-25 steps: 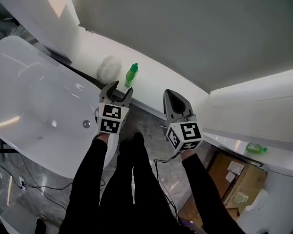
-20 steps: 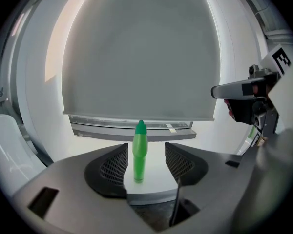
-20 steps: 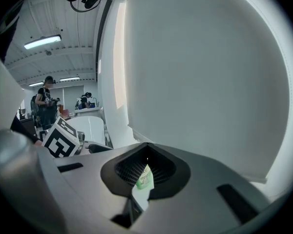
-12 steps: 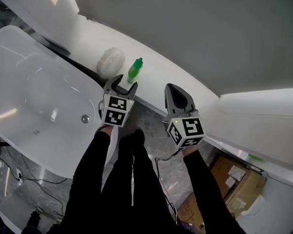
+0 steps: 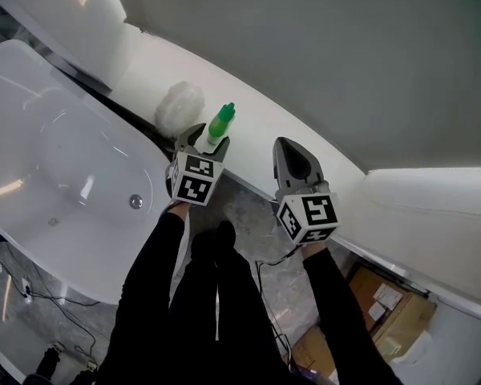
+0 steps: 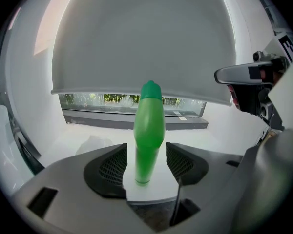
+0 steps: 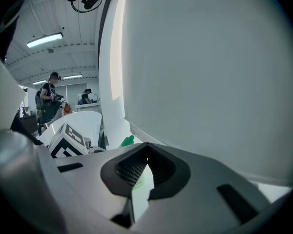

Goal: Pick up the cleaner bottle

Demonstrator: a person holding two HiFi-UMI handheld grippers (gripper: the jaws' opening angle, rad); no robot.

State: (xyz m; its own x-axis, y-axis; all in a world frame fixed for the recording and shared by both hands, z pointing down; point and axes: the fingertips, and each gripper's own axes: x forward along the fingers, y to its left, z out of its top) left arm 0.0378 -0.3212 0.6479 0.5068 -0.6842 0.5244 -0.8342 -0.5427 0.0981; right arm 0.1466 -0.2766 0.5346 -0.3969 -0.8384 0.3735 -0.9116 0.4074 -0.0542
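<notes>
A bathroom display seen from above. A broad grey wall [image 5: 321, 46] fills the top of the head view. Below it a long white ledge [image 5: 260, 139] runs on a slant from upper left to right. A large white bathtub [image 5: 32, 135] takes up the left side. The tub holds nothing loose, and only a round metal drain [image 5: 135, 202] shows at its bottom. The floor [image 5: 252, 215] is grey marbled tile, with thin black cables [image 5: 32, 299] trailing at lower left. A brown cardboard box [image 5: 361, 311] sits at lower right, and what lies in it cannot be made out. The person's black-clad legs [image 5: 216, 311] stand at the centre.

A white fluffy puff [image 5: 179, 104] rests on the ledge. Just beside it, to the right, the green cleaner bottle [image 5: 220, 123] stands upright on the ledge.

The left gripper [image 5: 206, 137] points at the ledge with its jaws wide. They have just been opening, and the bottle stands between them with a gap on each side, so the pads do not touch it. The right gripper [image 5: 289, 143] hovers well to the right of the bottle. Its jaws are closed together with nothing between them.
</notes>
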